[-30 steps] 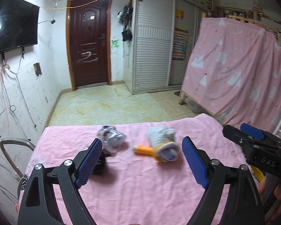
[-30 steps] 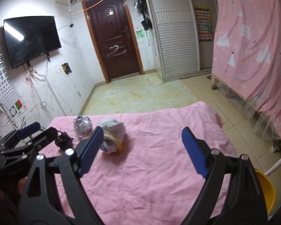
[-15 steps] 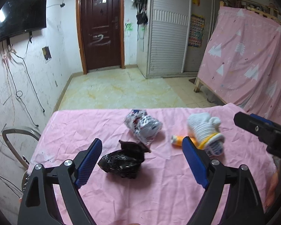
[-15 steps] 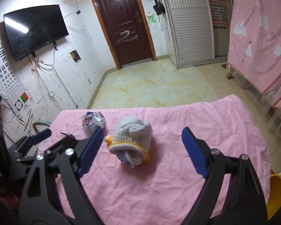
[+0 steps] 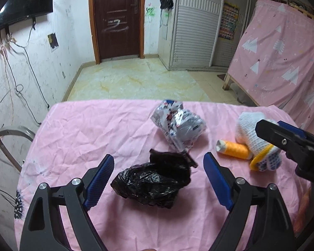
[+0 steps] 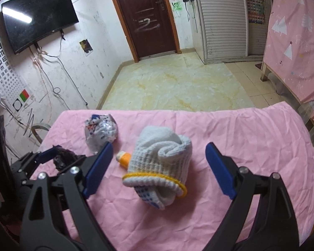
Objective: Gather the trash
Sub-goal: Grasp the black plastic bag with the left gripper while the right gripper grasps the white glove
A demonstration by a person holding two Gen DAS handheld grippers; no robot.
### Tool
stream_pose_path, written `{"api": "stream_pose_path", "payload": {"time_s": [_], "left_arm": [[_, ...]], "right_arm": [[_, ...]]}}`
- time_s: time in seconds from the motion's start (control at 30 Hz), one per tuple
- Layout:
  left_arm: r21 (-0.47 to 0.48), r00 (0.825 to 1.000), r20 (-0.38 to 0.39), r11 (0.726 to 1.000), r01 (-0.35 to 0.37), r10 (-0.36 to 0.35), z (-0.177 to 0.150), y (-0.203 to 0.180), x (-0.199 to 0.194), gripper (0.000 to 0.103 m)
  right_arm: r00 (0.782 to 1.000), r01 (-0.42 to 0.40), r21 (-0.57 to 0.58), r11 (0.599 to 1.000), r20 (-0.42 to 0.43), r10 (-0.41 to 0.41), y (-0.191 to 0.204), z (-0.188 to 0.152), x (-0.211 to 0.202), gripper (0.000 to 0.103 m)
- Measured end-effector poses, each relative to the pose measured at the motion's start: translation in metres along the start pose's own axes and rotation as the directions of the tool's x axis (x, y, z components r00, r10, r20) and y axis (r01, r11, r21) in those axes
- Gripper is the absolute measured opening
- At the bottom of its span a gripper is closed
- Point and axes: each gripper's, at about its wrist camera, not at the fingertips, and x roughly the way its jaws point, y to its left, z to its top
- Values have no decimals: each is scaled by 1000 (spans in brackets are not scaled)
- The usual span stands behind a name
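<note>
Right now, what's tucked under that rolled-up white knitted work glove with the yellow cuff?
An orange cylinder with a pale end pokes out from beneath the glove on its left side. The rest of it is covered, so what it is stays unclear.

Counter [image 5: 83,129] covered by wrinkled pink cloth [image 6: 251,138]. Four things directly on cloth. Crumpled black plastic bag [image 5: 152,179] near front, left of middle. Crumpled printed foil wrapper [image 5: 179,125] just behind bag, apparently touching it at lower tip. Orange thread spool [image 5: 233,148] lying on side, right of wrapper, apart from it. Rolled white knit work glove [image 6: 161,163], yellow cuff, blue dots, touching spool.
</note>
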Motion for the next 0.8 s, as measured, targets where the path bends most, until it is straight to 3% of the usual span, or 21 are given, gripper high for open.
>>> {"api": "stream_pose_path", "payload": {"time_s": [0.13, 0.23, 0.53, 0.8], "left_arm": [[-6, 999, -30, 1000, 9, -9, 0, 3, 8, 67], [-11, 999, -49, 1000, 11, -12, 0, 5, 13, 55], [-26, 999, -33, 1000, 6, -7, -4, 10, 10, 36], [-46, 1000, 14, 999, 6, -6, -7, 12, -13, 35]], "right_arm": [[1000, -2, 20, 1000, -30, 3, -3, -3, 11, 86], [999, -6, 30, 1000, -45, 7, -6, -4, 15, 72], [998, -22, 21, 1000, -58, 23, -1, -8, 15, 51], [999, -31, 37, 999, -23, 32, -2, -14, -6, 48]]}}
